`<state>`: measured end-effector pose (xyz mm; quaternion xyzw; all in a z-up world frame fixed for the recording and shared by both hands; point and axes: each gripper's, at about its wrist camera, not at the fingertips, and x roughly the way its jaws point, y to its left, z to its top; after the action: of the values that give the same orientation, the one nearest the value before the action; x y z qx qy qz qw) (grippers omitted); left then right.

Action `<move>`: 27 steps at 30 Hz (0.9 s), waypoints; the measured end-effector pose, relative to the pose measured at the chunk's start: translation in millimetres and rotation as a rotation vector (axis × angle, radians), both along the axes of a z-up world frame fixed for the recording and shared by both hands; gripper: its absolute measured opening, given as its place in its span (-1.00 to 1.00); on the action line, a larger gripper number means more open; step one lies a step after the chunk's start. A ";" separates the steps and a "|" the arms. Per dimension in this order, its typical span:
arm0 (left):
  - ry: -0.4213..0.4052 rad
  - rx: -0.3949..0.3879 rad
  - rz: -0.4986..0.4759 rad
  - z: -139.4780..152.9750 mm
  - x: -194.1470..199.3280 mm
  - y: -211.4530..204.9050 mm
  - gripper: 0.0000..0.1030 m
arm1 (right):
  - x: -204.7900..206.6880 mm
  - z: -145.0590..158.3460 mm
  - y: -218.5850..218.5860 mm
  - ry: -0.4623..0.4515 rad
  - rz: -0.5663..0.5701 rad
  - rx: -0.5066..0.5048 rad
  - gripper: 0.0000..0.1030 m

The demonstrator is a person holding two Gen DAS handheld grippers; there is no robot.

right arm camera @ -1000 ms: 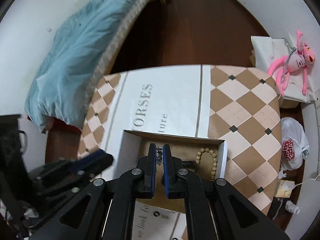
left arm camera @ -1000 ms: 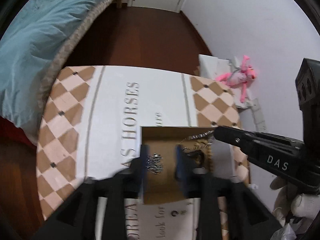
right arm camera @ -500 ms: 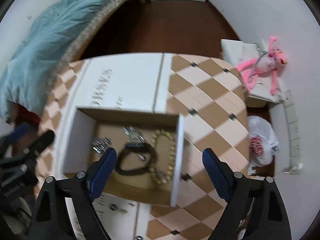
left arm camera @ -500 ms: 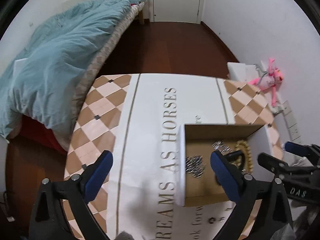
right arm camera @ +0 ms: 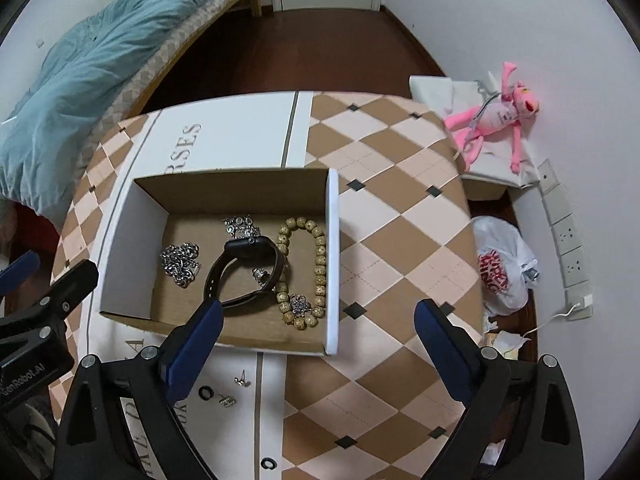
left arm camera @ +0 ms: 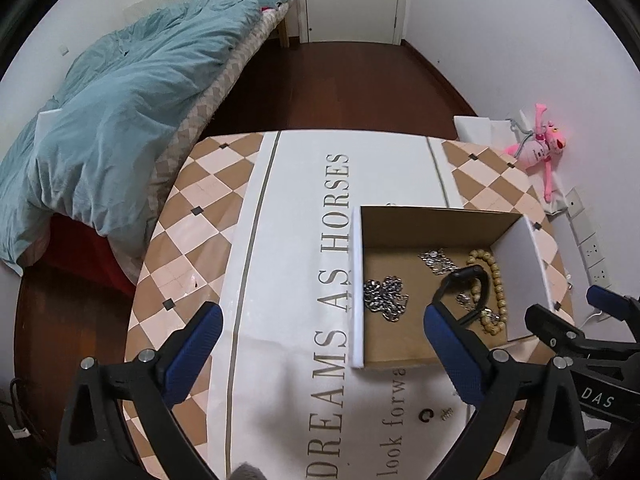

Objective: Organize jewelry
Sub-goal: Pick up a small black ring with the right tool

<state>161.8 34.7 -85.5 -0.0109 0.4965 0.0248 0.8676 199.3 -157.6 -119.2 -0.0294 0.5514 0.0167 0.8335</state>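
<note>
An open cardboard box (right arm camera: 333,264) (left arm camera: 356,288) stands on the table. Inside lie a silver chain (right arm camera: 181,263) (left arm camera: 386,298), a second silver chain (right arm camera: 239,225) (left arm camera: 439,261), a black watch (right arm camera: 244,270) (left arm camera: 466,286) and a wooden bead bracelet (right arm camera: 316,268) (left arm camera: 496,292). My left gripper (left arm camera: 320,340) is open and empty, held above the table left of the box. My right gripper (right arm camera: 318,336) is open and empty, above the box's near right corner. Small loose pieces lie on the table in front of the box: a black ring (right arm camera: 205,393) (left arm camera: 427,415), an earring (right arm camera: 241,380) and a small silver piece (right arm camera: 227,401) (left arm camera: 447,413).
The table (left arm camera: 188,216) has a checked cloth with a white lettered runner. A bed with a blue duvet (left arm camera: 112,112) lies to the left. A pink plush toy (right arm camera: 496,120) and a plastic bag (right arm camera: 500,268) lie on the right by the wall. Another black ring (right arm camera: 267,463) lies near the table's front.
Both grippers were shut inside the box, each on a chain. They have opened, left the chains in the box, and pulled back and up.
</note>
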 end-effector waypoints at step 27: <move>-0.032 0.076 0.044 9.4 -97.1 -0.8 0.99 | -115.2 7.6 -8.2 -0.030 -0.015 0.056 0.89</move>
<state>64.6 33.9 -76.0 0.0106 0.4809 0.0626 0.8745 84.1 -165.8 -111.6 -0.0022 0.5383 0.0251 0.8424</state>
